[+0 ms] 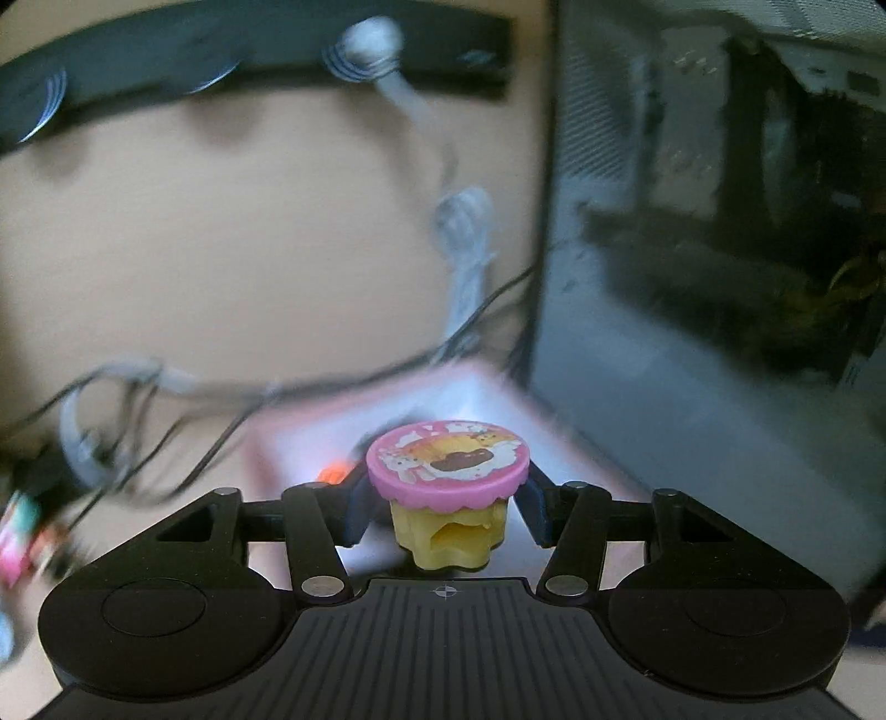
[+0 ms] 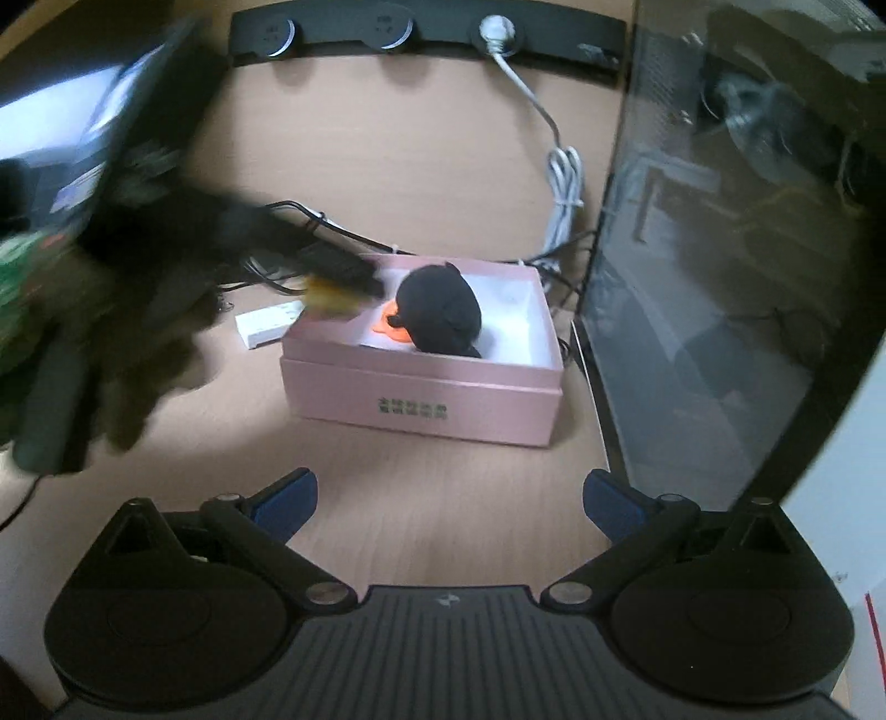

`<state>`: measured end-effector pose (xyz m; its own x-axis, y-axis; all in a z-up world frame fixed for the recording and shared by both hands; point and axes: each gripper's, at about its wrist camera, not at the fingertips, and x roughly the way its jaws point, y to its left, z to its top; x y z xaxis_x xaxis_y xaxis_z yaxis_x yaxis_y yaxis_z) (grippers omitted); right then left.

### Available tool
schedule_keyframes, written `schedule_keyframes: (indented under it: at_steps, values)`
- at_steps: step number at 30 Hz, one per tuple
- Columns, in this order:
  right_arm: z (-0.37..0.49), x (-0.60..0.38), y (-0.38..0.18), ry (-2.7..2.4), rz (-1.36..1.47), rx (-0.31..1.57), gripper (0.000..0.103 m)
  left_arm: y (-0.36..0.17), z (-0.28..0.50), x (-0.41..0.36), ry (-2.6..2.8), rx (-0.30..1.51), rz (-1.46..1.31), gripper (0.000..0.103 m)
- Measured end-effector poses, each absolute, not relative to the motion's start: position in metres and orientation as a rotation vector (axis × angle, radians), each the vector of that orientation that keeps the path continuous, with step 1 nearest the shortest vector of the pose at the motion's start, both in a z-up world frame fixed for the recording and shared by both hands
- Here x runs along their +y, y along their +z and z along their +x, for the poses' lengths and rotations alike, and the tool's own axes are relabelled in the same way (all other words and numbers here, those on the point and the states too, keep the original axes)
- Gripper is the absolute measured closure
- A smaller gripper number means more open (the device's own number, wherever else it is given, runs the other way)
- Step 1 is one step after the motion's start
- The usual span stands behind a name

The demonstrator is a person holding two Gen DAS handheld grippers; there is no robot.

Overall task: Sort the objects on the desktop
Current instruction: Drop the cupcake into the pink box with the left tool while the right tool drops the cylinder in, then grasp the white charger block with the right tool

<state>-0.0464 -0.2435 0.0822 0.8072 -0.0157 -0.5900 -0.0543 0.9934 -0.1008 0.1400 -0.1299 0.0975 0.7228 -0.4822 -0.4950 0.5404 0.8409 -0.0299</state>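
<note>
My left gripper (image 1: 448, 512) is shut on a small toy cup (image 1: 447, 487) with a yellow body and a pink printed lid, held above the pink box (image 1: 487, 399). In the right wrist view the left gripper (image 2: 332, 277) shows blurred over the left rim of the pink box (image 2: 421, 396), with the yellow toy (image 2: 326, 299) in it. A black plush toy (image 2: 440, 315) with an orange beak lies inside the box. My right gripper (image 2: 448, 498) is open and empty, in front of the box above the wooden desk.
A computer case with a glass side (image 2: 720, 277) stands right of the box. A white cable (image 2: 565, 183) runs from a black socket strip (image 2: 426, 33) at the back. Black cables and a white adapter (image 2: 268, 327) lie left of the box.
</note>
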Motion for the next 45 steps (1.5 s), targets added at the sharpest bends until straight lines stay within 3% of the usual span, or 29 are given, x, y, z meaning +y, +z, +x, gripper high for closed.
schedule_keyframes:
  at_steps: [2,14,22,25,27,28,31,33,38,45]
  values:
    - [-0.050,-0.244,0.082,0.015,-0.125,0.635,0.000,0.102,0.146,-0.142,-0.584,0.504,0.150,0.009]
    - [-0.047,-0.240,0.066,0.124,-0.091,0.677,0.000,0.055,0.074,-0.043,-0.250,0.726,0.057,0.006]
    - [-0.015,-0.179,0.080,0.237,-0.257,0.543,0.002,0.044,0.033,0.051,0.046,0.791,-0.036,0.003]
    - [0.011,-0.148,0.088,0.303,-0.255,0.536,0.026,0.046,0.019,0.084,0.100,0.794,-0.068,0.003]
    - [0.035,-0.125,0.091,0.327,-0.237,0.567,0.055,0.048,0.018,0.102,0.121,0.796,-0.088,0.003]
    - [0.047,-0.114,0.092,0.320,-0.228,0.581,0.056,0.049,0.016,0.110,0.126,0.796,-0.098,0.003]
    - [0.094,-0.084,0.086,0.246,-0.165,0.627,0.051,0.051,0.012,0.136,0.132,0.790,-0.115,0.003]
    - [0.126,-0.067,0.076,0.149,-0.107,0.674,0.034,0.050,0.014,0.146,0.128,0.787,-0.120,0.003]
    - [0.175,-0.047,0.052,-0.059,-0.003,0.715,0.013,0.050,0.029,0.169,0.112,0.773,-0.132,0.003]
    - [0.215,-0.037,0.026,-0.190,-0.007,0.769,0.010,0.058,0.059,0.182,0.034,0.726,-0.104,0.003]
